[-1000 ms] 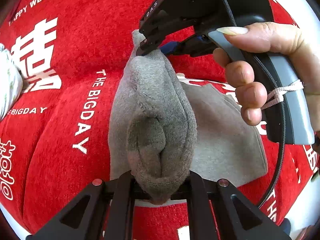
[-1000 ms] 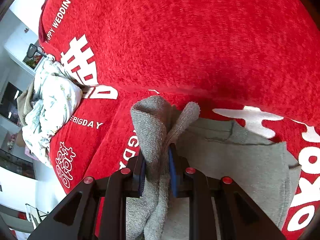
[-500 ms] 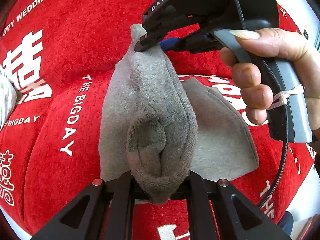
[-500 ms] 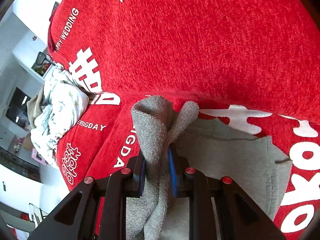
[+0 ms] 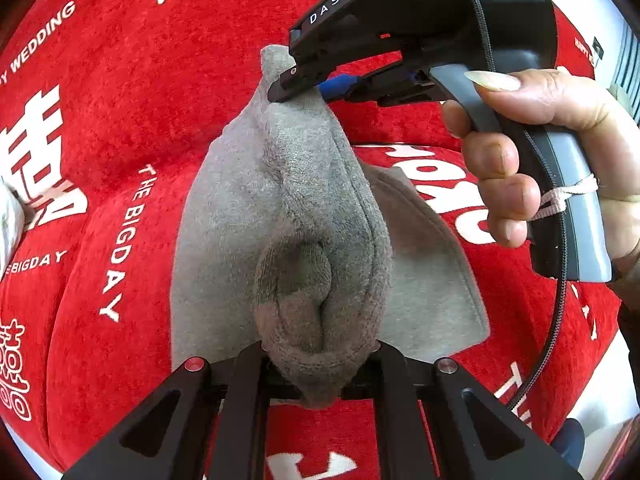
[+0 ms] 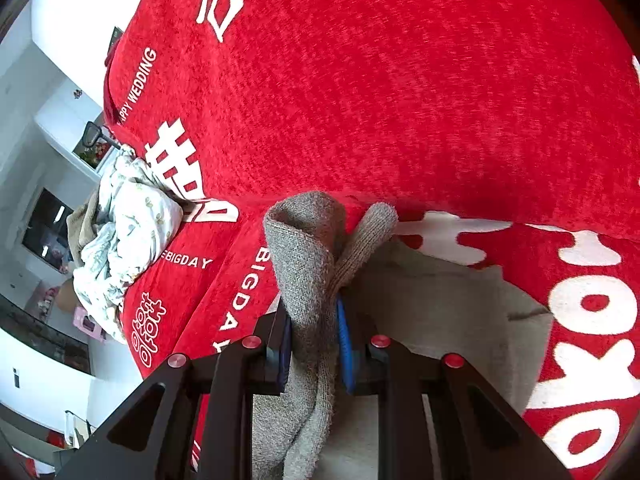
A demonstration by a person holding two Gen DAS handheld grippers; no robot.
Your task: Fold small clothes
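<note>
Holding grey garment (image 5: pixel 304 216) taut for fold: left gripper (image 5: pixel 320 364) fingers clamped on bunched edge at frame bottom, right gripper (image 6: pixel 316 344) pinching opposite corner; rest lying on red cover (image 5: pixel 120 100).

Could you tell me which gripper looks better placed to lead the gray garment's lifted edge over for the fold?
Probably the right gripper: it pinches the gray garment at its far raised tip. The left gripper holds the bunched near end.
</note>
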